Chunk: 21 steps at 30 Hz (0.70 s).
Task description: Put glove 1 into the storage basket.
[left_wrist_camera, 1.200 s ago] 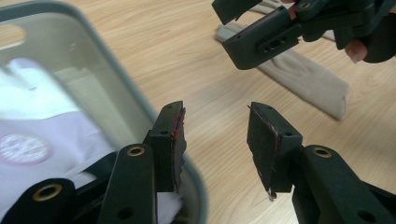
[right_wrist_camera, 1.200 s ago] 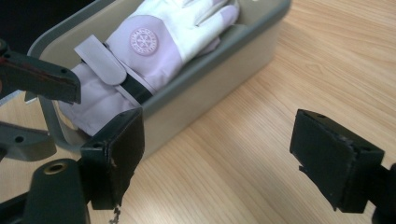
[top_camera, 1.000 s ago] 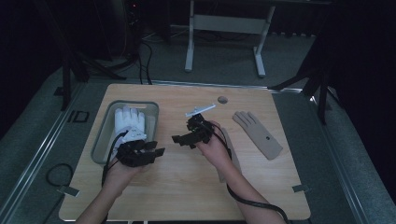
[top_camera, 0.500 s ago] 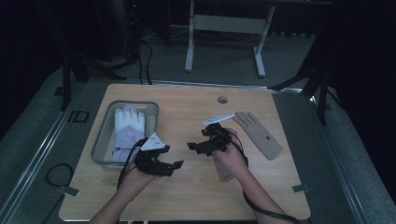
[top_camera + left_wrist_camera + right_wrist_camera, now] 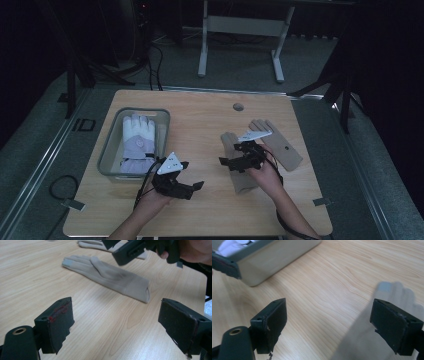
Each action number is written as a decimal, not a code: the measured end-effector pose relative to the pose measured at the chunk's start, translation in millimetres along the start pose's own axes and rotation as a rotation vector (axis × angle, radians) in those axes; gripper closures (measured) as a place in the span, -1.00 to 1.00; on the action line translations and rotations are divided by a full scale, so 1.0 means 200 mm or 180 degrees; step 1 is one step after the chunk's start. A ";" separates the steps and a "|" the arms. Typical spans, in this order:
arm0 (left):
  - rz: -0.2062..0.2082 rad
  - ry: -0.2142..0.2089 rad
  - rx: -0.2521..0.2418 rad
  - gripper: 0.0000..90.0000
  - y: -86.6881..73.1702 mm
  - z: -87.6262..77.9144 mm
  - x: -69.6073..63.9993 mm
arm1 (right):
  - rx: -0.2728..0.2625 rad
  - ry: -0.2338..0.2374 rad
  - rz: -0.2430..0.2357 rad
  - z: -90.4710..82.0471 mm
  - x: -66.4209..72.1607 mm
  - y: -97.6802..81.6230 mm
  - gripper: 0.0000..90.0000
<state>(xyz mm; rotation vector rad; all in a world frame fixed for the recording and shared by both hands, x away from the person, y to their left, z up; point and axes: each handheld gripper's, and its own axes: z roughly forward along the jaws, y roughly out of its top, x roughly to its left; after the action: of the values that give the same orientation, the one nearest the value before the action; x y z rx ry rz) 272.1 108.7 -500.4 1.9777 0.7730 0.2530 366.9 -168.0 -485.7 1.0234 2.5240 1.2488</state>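
Both hand-held grippers wide and unladen, left (image 5: 192,185), right (image 5: 223,161) over beige glove (image 5: 239,167); no legible writing

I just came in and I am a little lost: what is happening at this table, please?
A person holds a two-jaw gripper in each hand over a light wooden table. A white knitted glove already lies in the grey metal tray. Two beige fabric gloves lie flat on the wood: the near beige glove and the far beige glove. The left gripper, whose jaws have just been opening, is empty. The right gripper hovers open over the near beige glove, gripping nothing.
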 end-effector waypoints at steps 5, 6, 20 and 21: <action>0.0104 -0.0021 -0.0017 -0.71 -0.06 0.03 -0.02 | -0.0043 -0.0111 -0.0025 -0.01 -0.03 -0.08 -0.75; 0.0161 -0.0039 -0.0077 -0.71 -0.09 0.05 -0.03 | -0.0008 -0.0080 -0.0037 -0.02 -0.04 -0.09 -0.77; 0.0264 0.0030 -0.0112 -0.71 -0.19 0.08 -0.03 | -0.0120 -0.0228 -0.0155 -0.07 -0.11 -0.22 -0.12; 0.0266 0.0019 -0.0122 -0.71 -0.20 0.08 -0.03 | -0.0116 -0.0221 -0.0173 -0.07 -0.12 -0.22 -0.12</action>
<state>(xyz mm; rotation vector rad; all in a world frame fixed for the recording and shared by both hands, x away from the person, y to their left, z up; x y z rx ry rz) 258.5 106.2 -541.5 1.9764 0.6853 0.3212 356.5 -210.4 -513.1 0.9664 2.4509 1.2183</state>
